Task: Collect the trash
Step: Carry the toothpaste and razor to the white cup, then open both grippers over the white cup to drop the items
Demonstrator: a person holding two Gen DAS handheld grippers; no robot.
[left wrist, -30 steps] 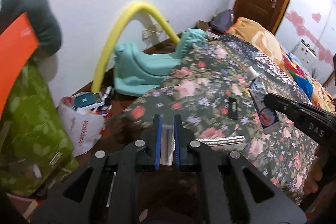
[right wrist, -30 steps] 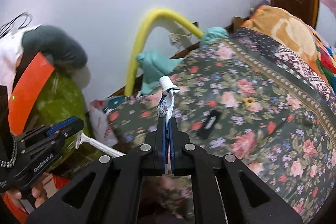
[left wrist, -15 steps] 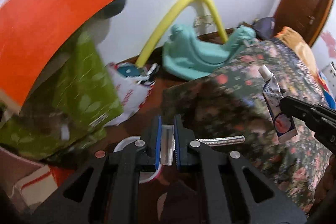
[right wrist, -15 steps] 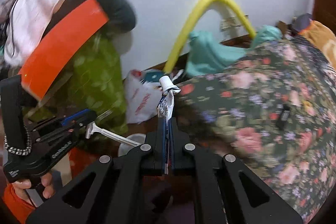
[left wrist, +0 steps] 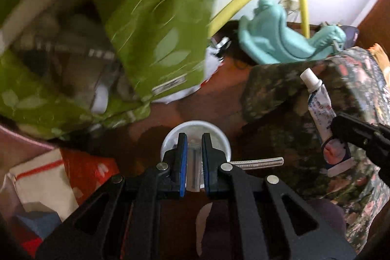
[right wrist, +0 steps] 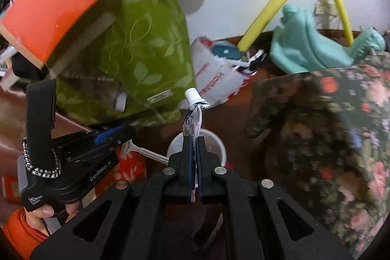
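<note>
left gripper: clamped on disposable razor | right gripper: clamped on squeezed toothpaste tube | white cup: on floor, just beyond both tips | advice: centre each item above the rim before releasing, one at a time

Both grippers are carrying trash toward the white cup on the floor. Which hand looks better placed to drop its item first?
Left, narrowly. The left gripper holds the razor and the white cup sits centred right behind its fingertips. The right gripper, shut on the toothpaste tube, also lines up, but its long tube reaches past the cup's far rim.
</note>
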